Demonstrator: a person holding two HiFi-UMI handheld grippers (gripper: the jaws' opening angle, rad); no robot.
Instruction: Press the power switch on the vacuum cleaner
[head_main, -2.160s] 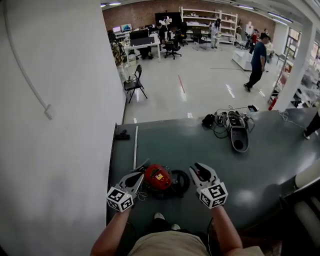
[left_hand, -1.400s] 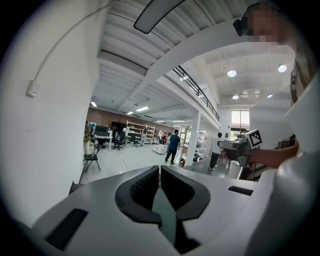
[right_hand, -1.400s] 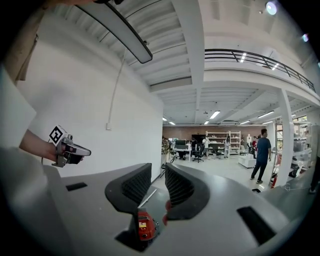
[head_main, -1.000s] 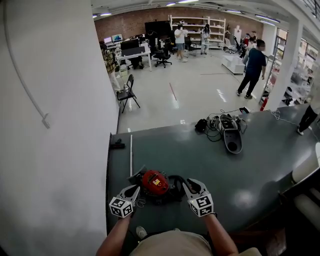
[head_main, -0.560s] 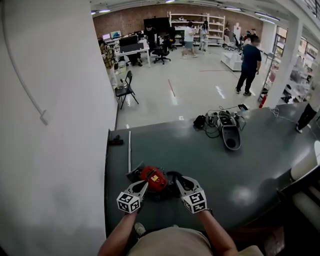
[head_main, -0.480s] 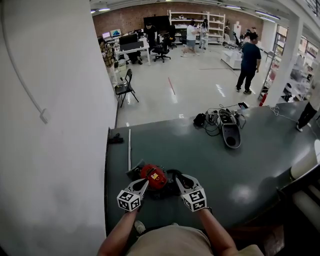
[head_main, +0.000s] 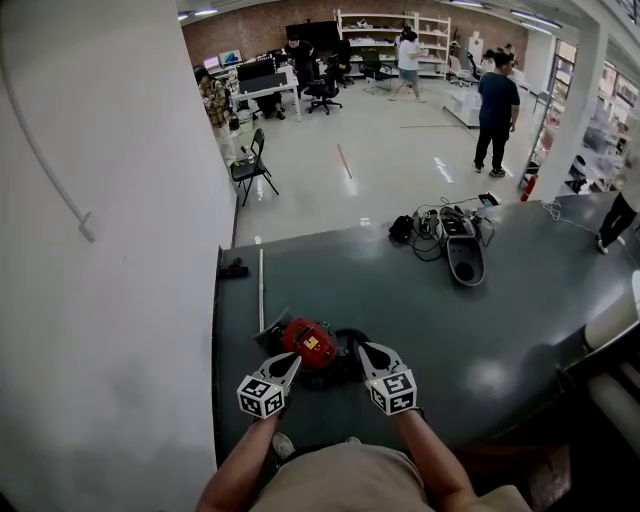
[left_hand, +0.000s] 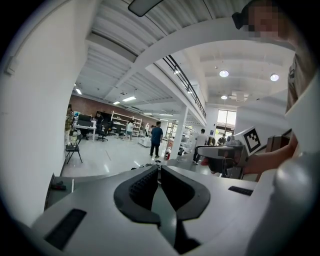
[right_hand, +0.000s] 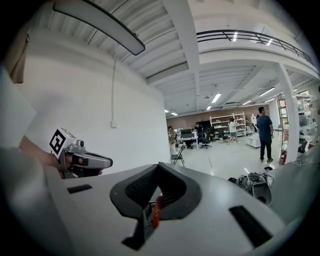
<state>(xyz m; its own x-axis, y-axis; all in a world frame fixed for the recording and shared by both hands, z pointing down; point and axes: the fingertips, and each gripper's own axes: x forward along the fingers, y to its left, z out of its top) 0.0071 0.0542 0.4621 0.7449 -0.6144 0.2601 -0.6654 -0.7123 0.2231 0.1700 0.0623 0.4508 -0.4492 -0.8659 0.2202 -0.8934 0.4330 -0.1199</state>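
A small red vacuum cleaner (head_main: 311, 341) with a black hose coiled at its right lies on the dark mat (head_main: 420, 310) just in front of me. In the head view my left gripper (head_main: 289, 363) points at the vacuum's near left side. My right gripper (head_main: 366, 351) points at the black hose on its right. Both sets of jaws are pressed together with nothing held. In the left gripper view the left gripper (left_hand: 159, 168) shows only its shut tips. In the right gripper view a red sliver of the vacuum (right_hand: 155, 210) shows through the gap under the right gripper (right_hand: 159, 165).
A white wall (head_main: 110, 250) runs close along the left. A thin metal tube (head_main: 261, 290) and a small black object (head_main: 235, 268) lie on the mat beside it. A grey appliance with tangled cables (head_main: 460, 250) sits at the far right. A folding chair (head_main: 252, 165) and people stand beyond.
Over two seconds both grippers drew inward and closer to the red vacuum. In the last half second they barely moved; the view shifted slightly.
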